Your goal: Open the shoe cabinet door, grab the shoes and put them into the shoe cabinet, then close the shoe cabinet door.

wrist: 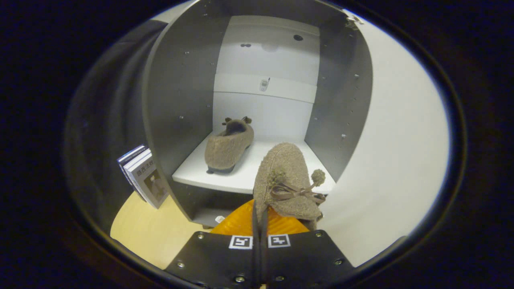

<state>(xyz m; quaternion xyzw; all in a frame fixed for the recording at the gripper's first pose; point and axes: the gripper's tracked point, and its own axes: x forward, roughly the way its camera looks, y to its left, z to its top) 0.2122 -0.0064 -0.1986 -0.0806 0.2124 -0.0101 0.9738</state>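
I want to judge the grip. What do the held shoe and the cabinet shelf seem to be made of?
Held shoe: looks like fuzzy wool or fleece, matte and nubbly, with a thin cord bow and pompoms; the gripper has its jaws shut on its edge.
Cabinet shelf: probably laminated board, smooth white with a slight sheen. The side panels look like grey laminate with peg holes.

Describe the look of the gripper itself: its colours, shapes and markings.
The gripper has two orange ribbed fingers on black flat plates fastened with small silver screws. Each plate carries a square black-and-white marker near the inner edge.
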